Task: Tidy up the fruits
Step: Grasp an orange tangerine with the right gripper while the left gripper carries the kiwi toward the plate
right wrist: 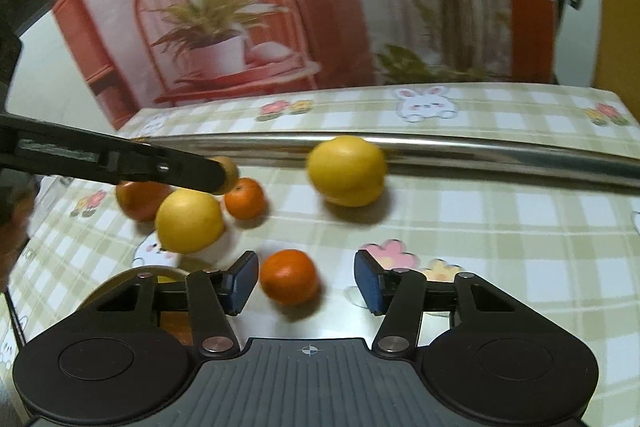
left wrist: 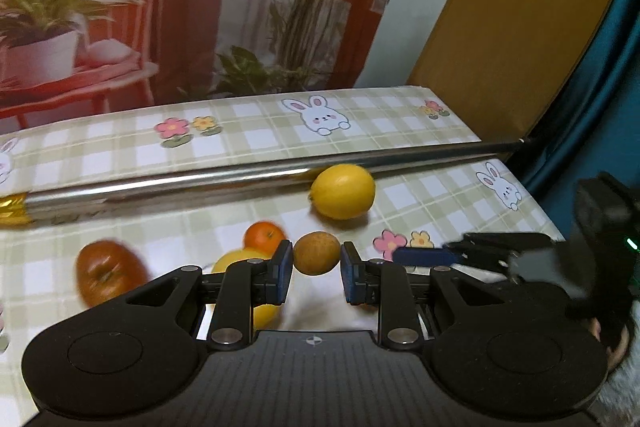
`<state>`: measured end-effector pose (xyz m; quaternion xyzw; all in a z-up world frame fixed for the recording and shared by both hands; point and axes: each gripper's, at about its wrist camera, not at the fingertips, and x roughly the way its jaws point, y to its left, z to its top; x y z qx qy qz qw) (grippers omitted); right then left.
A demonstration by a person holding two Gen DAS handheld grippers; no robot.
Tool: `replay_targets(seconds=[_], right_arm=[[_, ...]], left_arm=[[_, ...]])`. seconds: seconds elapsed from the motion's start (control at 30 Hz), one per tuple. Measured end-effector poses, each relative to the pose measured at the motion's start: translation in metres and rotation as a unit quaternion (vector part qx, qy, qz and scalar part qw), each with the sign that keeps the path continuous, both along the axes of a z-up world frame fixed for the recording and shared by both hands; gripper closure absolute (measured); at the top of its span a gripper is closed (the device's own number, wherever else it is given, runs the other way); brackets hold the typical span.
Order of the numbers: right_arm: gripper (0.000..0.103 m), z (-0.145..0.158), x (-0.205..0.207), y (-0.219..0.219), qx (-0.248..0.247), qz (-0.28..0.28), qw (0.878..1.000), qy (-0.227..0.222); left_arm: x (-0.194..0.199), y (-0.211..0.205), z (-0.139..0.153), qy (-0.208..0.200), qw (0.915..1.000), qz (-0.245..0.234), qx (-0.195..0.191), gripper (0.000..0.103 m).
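Left gripper [left wrist: 317,265] clamps a brown fruit [left wrist: 317,253]; only right view shows right gripper [right wrist: 306,281] wide around a tangerine [right wrist: 290,277].

Fruit count on table: two lemons [right wrist: 346,171] [right wrist: 189,221], two mandarins [right wrist: 289,277] [right wrist: 244,197], one red apple [left wrist: 110,273], one small brown fruit [left wrist: 317,253] between the left gripper's [left wrist: 317,267] pads. Six pieces total. Two grippers; right one [right wrist: 306,281] straddles the nearer mandarin.

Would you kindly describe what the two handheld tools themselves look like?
Both the left tool and right tool share one design: matte black bodies with ribbed grey centres, round side discs, silver pivot screws, hinged linkage arms and blue pads on the fingertips. No cables or sleeves show.
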<state>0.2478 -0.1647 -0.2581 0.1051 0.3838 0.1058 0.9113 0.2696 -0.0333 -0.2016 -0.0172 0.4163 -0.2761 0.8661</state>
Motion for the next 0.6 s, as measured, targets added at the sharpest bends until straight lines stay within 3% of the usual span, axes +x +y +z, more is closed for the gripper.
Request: replay_targets(seconds=[0.2, 0.6], right_arm=[[0.061, -0.009, 0.010, 0.006, 0.020, 0.007, 1.000, 0.018], [0.067, -0.019, 0.010, 0.015, -0.004, -0.003, 0.999, 0.036]], left_arm=[[-0.028, 0.034, 0.001, 0.004, 0.9994, 0.033, -0.006, 0.076], [-0.060, 0.067, -0.011, 0.023, 0.9968, 0.074, -0.021, 0.076]])
